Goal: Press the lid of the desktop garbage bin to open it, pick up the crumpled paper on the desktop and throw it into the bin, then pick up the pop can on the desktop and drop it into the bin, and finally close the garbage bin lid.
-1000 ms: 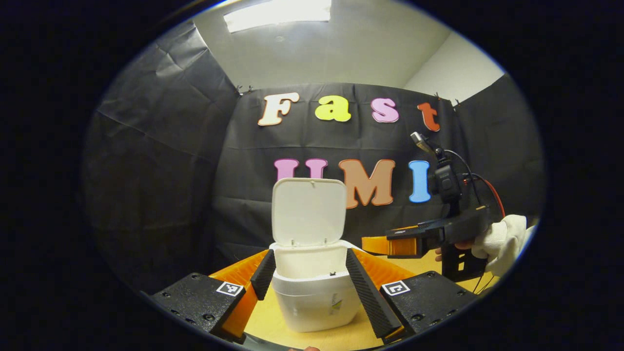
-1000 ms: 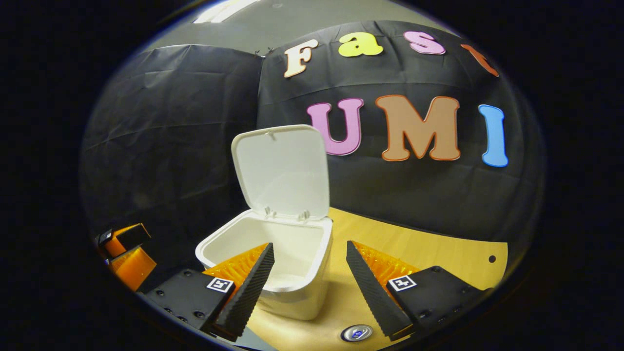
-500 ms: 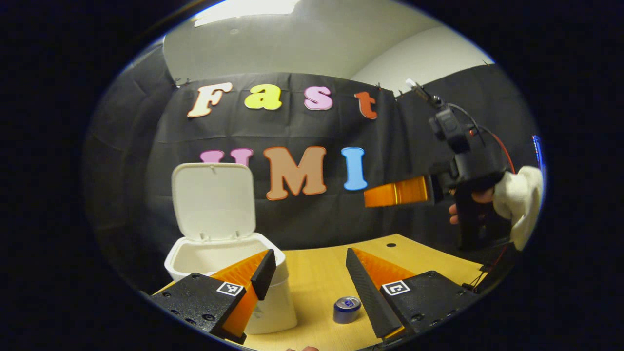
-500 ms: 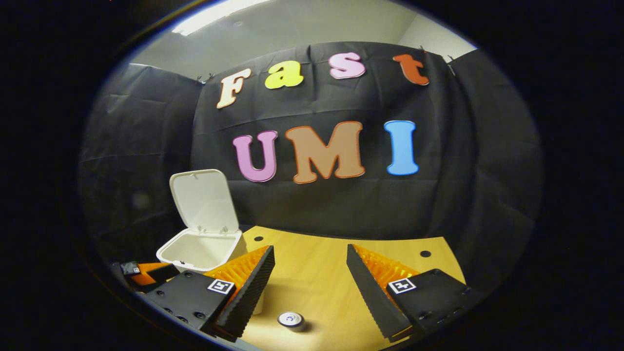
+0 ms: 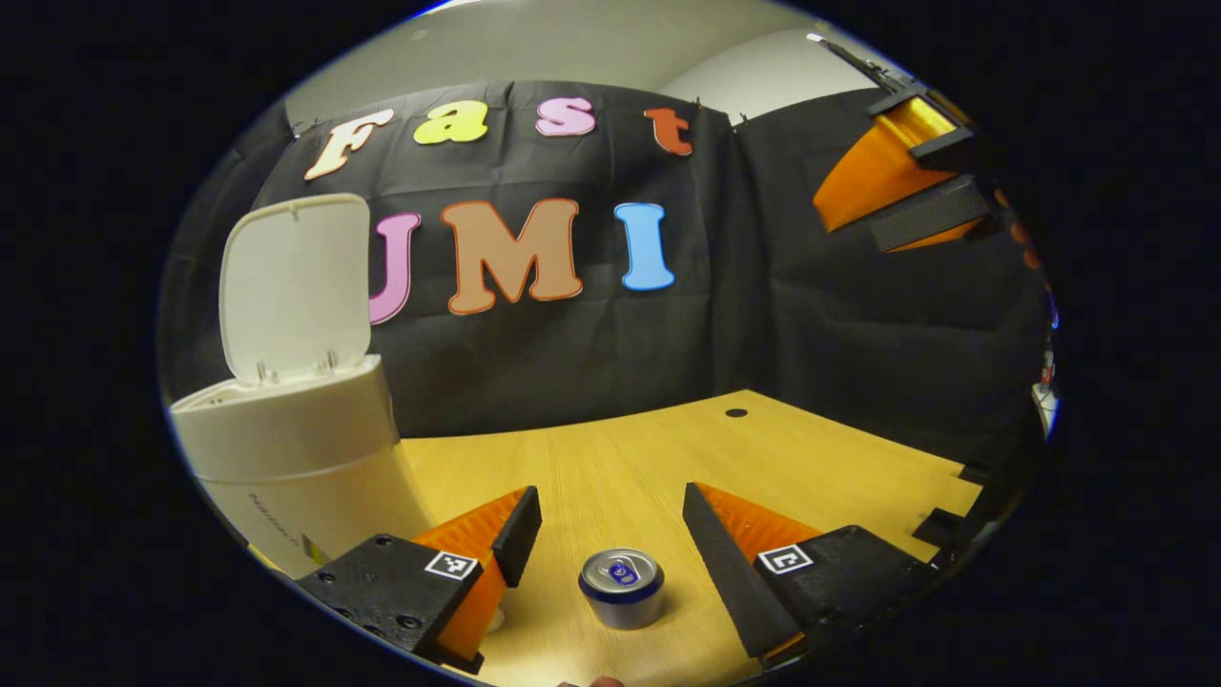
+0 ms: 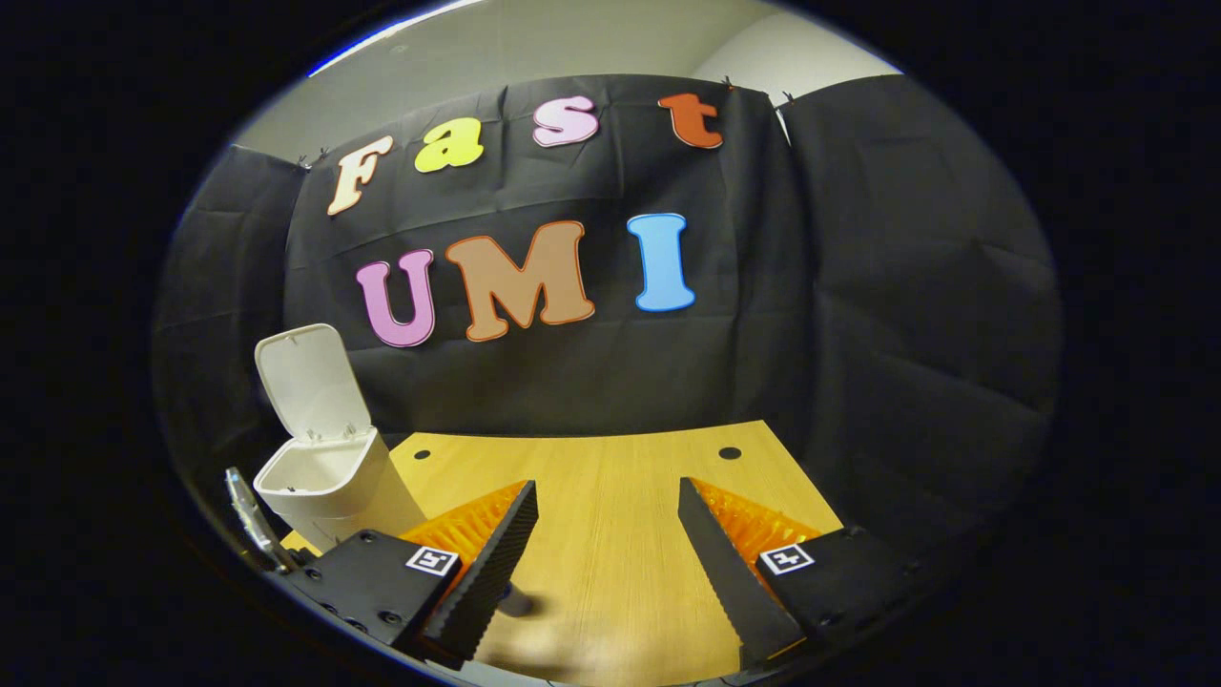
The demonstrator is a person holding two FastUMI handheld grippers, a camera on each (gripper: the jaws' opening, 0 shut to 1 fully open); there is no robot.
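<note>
Left gripper view: the left gripper (image 5: 610, 520) hangs low over the wooden table (image 5: 763, 448) with its two fingers spread wide and gripping nothing. The pop can (image 5: 622, 586) stands upright on the table between the two fingertips, slightly nearer the camera than they are, with a clear gap on each side, so neither finger touches it. The white garbage bin (image 5: 286, 448) stands toward the table's left edge, off to the left of the left finger, and its lid (image 5: 294, 282) is raised upright against the black cloth wall. The right gripper (image 5: 882, 200) shows at the upper right, high above the table; its fingers point to the left, and their spread cannot be told from here.

In the right gripper view, the right gripper (image 6: 609, 520) is wide apart and empty above the table (image 6: 620, 477). The bin (image 6: 329, 482) sits near the table's far-left corner with its lid (image 6: 310, 382) up.
</note>
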